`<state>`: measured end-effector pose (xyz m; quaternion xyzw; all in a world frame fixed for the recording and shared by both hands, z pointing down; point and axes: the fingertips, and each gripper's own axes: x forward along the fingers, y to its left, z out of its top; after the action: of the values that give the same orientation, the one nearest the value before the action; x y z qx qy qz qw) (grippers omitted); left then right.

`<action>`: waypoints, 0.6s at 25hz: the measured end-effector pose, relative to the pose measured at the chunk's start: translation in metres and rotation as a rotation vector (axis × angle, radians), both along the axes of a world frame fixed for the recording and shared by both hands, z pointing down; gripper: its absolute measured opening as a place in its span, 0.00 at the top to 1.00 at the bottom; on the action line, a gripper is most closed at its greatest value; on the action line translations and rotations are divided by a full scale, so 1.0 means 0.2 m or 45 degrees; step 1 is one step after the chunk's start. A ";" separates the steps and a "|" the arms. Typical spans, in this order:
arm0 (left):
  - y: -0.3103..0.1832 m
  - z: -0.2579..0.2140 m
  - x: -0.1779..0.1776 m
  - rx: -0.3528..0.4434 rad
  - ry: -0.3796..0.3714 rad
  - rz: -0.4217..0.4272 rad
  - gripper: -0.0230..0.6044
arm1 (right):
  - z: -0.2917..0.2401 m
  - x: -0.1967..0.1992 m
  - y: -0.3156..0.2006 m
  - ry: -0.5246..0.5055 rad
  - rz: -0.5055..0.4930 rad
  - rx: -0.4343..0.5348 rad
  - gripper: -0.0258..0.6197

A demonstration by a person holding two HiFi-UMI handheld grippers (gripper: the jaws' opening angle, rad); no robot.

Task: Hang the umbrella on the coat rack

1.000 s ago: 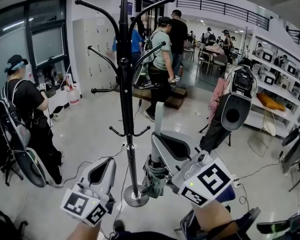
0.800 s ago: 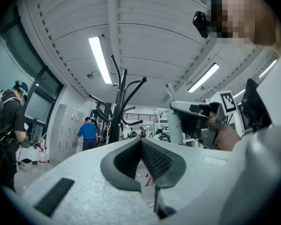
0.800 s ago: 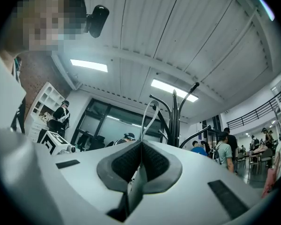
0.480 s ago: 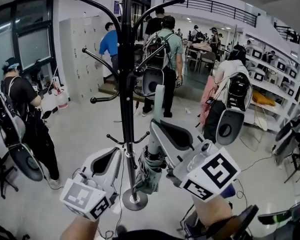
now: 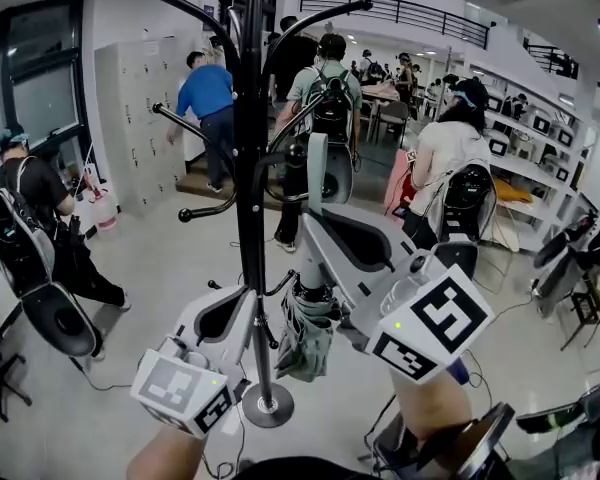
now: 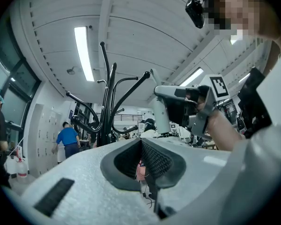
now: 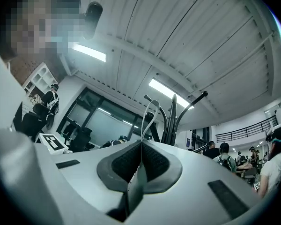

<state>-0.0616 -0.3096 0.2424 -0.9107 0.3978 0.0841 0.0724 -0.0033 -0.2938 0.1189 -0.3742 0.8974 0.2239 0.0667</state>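
Note:
The black coat rack [image 5: 250, 183] stands straight ahead, with curved hooks at the top and its round base [image 5: 266, 406] on the floor. My right gripper [image 5: 313, 230] is shut on the strap of the folded grey-green umbrella [image 5: 305, 336], which hangs below the jaws just right of the pole. The pale strap loop [image 5: 318, 168] sticks up beside the pole, below the top hooks. In the right gripper view, the right gripper [image 7: 141, 144] pinches the loop [image 7: 149, 114] with the rack [image 7: 172, 121] behind. My left gripper [image 5: 240, 296] is shut and empty, low at the pole's left. The left gripper [image 6: 141, 143] points up at the rack [image 6: 107, 102].
People stand around: one in black with a backpack at left [image 5: 35, 208], one in blue by the lockers [image 5: 208, 98], two with backpacks behind the rack [image 5: 330, 98], one at right [image 5: 445, 158]. Shelving [image 5: 525, 138] lines the right wall. Cables lie on the floor.
My right gripper has risen with the umbrella, so the strap loop is higher along the pole. The left gripper rose a little too. The people behind the rack have shifted.

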 end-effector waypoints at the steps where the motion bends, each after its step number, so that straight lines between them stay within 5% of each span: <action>1: 0.00 0.01 0.00 -0.003 0.000 0.011 0.95 | 0.00 -0.01 0.00 0.005 0.011 0.005 0.95; 15: -0.02 -0.01 -0.02 0.010 0.019 0.096 0.95 | 0.00 -0.09 -0.09 0.073 0.105 -0.034 0.95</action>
<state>-0.0647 -0.3136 0.2409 -0.9242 0.3634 0.0949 0.0699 -0.0210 -0.3113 0.1180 -0.4050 0.8858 0.2250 0.0265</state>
